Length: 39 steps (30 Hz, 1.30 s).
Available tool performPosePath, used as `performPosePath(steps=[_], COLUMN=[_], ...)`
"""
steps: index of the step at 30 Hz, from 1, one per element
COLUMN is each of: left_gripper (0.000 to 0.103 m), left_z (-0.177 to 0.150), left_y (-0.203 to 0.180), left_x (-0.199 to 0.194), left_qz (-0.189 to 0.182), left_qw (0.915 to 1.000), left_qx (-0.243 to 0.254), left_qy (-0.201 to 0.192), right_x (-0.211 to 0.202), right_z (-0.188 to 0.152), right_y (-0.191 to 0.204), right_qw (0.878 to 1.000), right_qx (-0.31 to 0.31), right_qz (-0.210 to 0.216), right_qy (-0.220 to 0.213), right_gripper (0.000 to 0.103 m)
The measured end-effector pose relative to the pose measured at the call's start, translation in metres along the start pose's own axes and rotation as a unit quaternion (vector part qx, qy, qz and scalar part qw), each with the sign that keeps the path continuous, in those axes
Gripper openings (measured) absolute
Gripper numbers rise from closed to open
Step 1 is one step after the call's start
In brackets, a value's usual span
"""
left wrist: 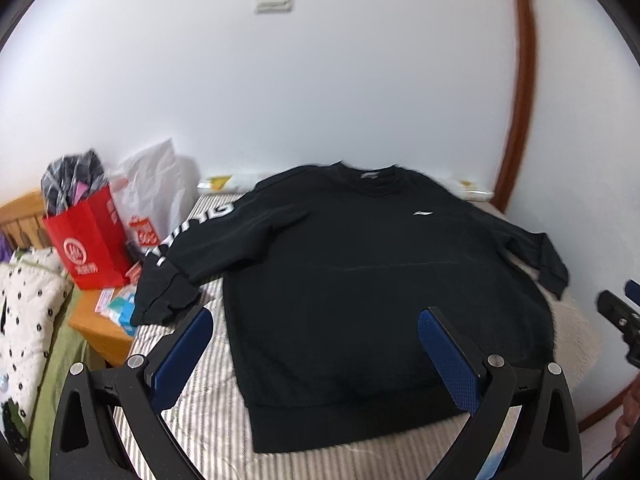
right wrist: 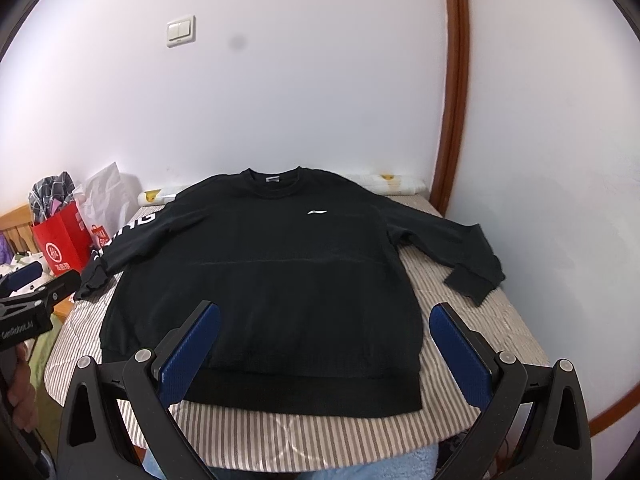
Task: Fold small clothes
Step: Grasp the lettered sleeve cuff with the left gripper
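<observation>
Black sweatshirt [right wrist: 264, 264] lies flat, front up, spread over the striped bed cover [right wrist: 472, 320], collar toward the far edge by the wall, hem along the near edge, both sleeves out to the sides, the lettered sleeve [left wrist: 188, 240] hanging over the left edge. Left gripper [left wrist: 316, 344] hovers over the hem area, jaws wide open, nothing between them; right gripper [right wrist: 324, 344] likewise above the hem, jaws wide open and empty. Red bag [left wrist: 90, 240] and white plastic bag [left wrist: 160, 184] stand off the far-left corner.
</observation>
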<state>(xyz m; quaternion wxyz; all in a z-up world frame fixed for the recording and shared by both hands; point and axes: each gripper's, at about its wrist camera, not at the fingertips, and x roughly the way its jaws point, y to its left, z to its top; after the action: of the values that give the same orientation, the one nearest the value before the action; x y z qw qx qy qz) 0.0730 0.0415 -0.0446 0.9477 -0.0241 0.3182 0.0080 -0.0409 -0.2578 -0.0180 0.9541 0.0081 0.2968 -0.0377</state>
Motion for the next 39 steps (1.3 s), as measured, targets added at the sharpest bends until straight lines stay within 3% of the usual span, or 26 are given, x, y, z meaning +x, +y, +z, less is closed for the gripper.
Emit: performPosePath(steps=[4,12,14,18,25,29,31,33,35,39], left_gripper=[0.101,0.087,0.079,0.077,0.077,0.077,0.075,0.067,0.046,0.02], left_z=[-0.006,-0.024,-0.025,-0.023,-0.016,-0.016,-0.016,-0.015,-0.014,-0.013], left_y=[0.042,0.097,0.114,0.136,0.147,0.15,0.151,0.152,0.154,0.157], left_x=[0.041,0.109,0.125,0.143,0.183,0.205,0.21,0.213,0.212,0.21], left_qz=[0.014,0.041,0.047,0.059,0.11,0.131,0.137,0.142,0.145,0.166], left_qw=[0.9983,0.9946,0.9926,0.9895,0.9866,0.9818,0.982,0.9816,0.9817,0.9784], left_qx=[-0.048,-0.06,-0.076,-0.097,-0.047,-0.021,-0.012,-0.008,-0.003,0.022], left_qy=[0.031,0.074,0.082,0.09,0.111,0.136,0.13,0.127,0.123,0.121], right_x=[0.032,0.089,0.102,0.129,0.159,0.166,0.169,0.171,0.172,0.168], right_z=[-0.004,-0.028,-0.032,-0.036,-0.032,-0.031,-0.031,-0.031,-0.032,-0.037], right_y=[0.0,0.0,0.006,0.023,0.042,0.046,0.049,0.05,0.052,0.055], right_qw=[1.0,0.999,0.998,0.996,0.993,0.991,0.99,0.99,0.989,0.988], right_qx=[-0.002,0.008,-0.001,-0.03,-0.042,-0.044,-0.039,-0.031,-0.017,-0.007], right_qz=[-0.011,0.002,0.006,0.001,0.009,-0.002,-0.01,-0.014,-0.016,-0.024], right_qy=[0.016,0.046,0.06,0.084,0.113,0.126,0.134,0.139,0.145,0.153], right_gripper=[0.103,0.102,0.101,0.101,0.1,0.1,0.1,0.1,0.1,0.1])
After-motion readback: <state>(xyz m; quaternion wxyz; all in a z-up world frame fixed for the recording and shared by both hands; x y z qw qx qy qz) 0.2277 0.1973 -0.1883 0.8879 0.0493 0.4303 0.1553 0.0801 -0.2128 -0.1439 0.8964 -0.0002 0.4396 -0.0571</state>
